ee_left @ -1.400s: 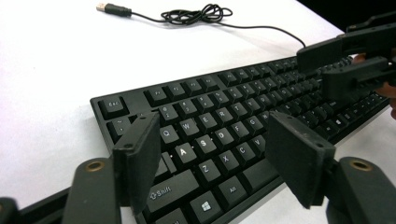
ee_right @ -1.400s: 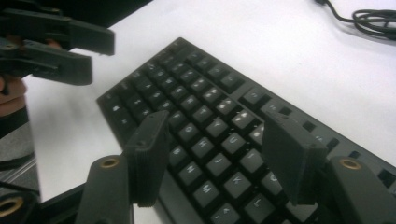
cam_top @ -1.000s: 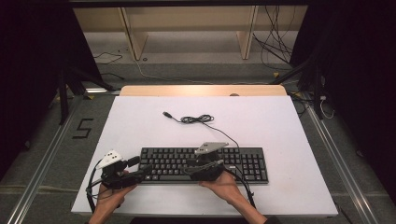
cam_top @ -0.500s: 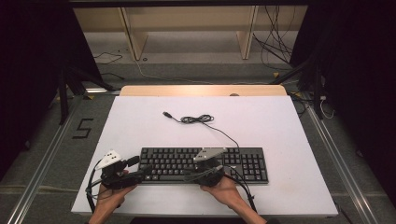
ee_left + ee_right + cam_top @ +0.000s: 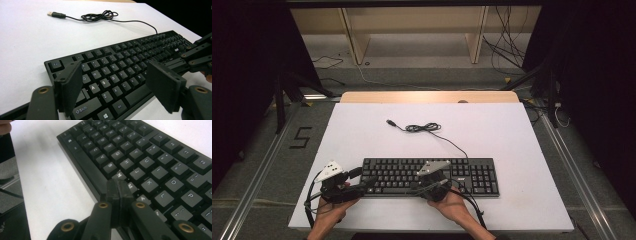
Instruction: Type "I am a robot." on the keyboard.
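**Keyboard work at its opening stage**

The keyboard lies at 6 o'clock on the white table, its cable loose toward 12 o'clock. The left gripper, jaws spread wide, holds nothing above the keys. The right gripper, jaws pressed together and empty, points near the M key. Judged barely begun.

We see keyboard at tabletop near edge, 6 o'clock. Its cable coils behind, 12 o'clock, plug toward 11. Left gripper at keyboard's 9 o'clock end; right gripper over front edge, mid-keyboard.
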Action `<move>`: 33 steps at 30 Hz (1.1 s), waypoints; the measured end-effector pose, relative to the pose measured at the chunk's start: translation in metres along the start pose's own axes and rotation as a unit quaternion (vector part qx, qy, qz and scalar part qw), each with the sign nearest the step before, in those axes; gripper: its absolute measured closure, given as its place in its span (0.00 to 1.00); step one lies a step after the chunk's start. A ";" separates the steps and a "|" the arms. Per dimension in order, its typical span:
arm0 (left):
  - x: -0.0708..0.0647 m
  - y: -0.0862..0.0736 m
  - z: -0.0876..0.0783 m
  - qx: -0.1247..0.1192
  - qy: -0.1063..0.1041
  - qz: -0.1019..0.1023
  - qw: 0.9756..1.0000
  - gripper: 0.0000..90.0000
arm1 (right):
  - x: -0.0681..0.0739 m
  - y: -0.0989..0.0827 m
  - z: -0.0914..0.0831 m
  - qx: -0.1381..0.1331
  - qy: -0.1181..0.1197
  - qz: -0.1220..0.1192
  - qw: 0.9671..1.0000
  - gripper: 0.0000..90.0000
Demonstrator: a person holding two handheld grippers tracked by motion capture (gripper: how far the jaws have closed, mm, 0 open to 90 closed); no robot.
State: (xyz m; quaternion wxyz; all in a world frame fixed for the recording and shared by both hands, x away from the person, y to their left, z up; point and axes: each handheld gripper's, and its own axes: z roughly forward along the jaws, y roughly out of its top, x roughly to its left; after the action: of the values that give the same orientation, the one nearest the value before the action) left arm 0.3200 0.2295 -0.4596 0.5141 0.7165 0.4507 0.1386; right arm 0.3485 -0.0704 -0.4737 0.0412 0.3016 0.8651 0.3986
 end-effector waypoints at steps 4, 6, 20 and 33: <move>0.000 0.000 0.000 -0.001 0.000 0.000 1.000 0.32 | 0.001 0.000 0.002 0.003 -0.001 -0.002 1.000 1.00; 0.000 0.000 0.000 -0.001 0.000 0.000 1.000 0.32 | 0.000 -0.001 0.002 0.005 -0.001 -0.002 1.000 1.00; -0.001 0.000 0.001 0.000 0.000 0.000 1.000 0.32 | 0.001 -0.002 0.007 0.014 -0.001 -0.004 1.000 1.00; 0.000 0.000 0.001 0.001 0.005 -0.002 1.000 0.33 | -0.002 0.001 0.000 -0.007 0.007 0.016 1.000 0.97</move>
State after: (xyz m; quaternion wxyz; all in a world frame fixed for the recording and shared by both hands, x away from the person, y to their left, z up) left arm 0.3207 0.2287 -0.4604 0.5118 0.7153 0.4547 0.1405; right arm 0.3500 -0.0712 -0.4731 0.0310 0.3119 0.8576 0.4078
